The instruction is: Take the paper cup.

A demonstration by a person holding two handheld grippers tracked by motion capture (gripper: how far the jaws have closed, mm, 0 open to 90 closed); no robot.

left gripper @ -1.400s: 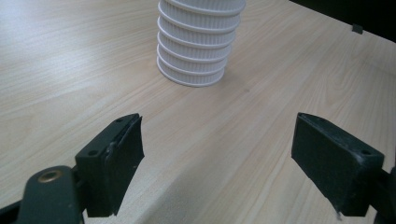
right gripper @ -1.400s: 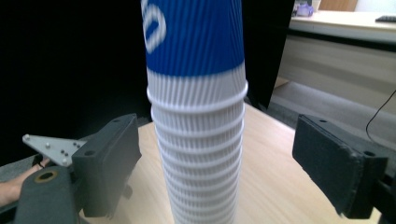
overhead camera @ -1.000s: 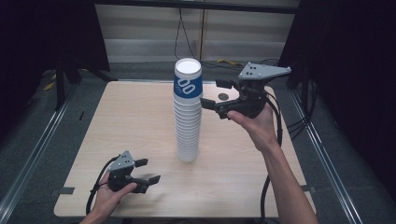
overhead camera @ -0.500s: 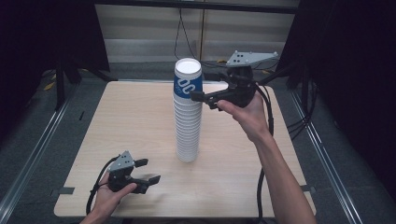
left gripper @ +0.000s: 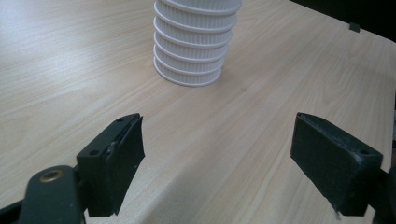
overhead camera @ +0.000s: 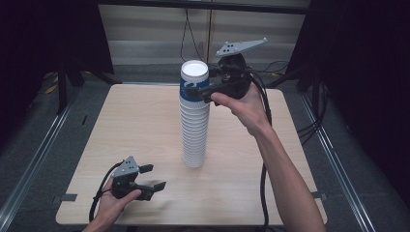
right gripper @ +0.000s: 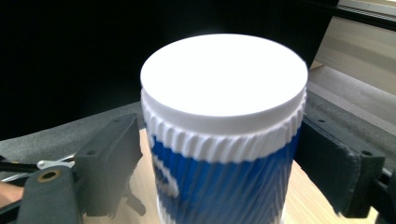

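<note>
So there's a light wood desk (overhead camera: 145, 125) with one tall stack (overhead camera: 195, 121) of upside-down paper cups standing upright around the middle of it, long axis straight up. The top cup (right gripper: 224, 140) is the blue and white one, and that's what the right hand-held gripper (overhead camera: 199, 88) is going for. It comes in level from the stack's right, up at the top, with a jaw on each side of that cup just below the ribbed rim. The jaws have just been closing with the cup between them, but in the right gripper view there's a sliver of gap on both sides, so I'd call it not clamped yet, nearly though. The left hand-held gripper (overhead camera: 151, 178) sits low near the desk's front left corner, well apart from the stack, jaws spread wide and empty, pointing toward the stack's base (left gripper: 189, 74)
</note>
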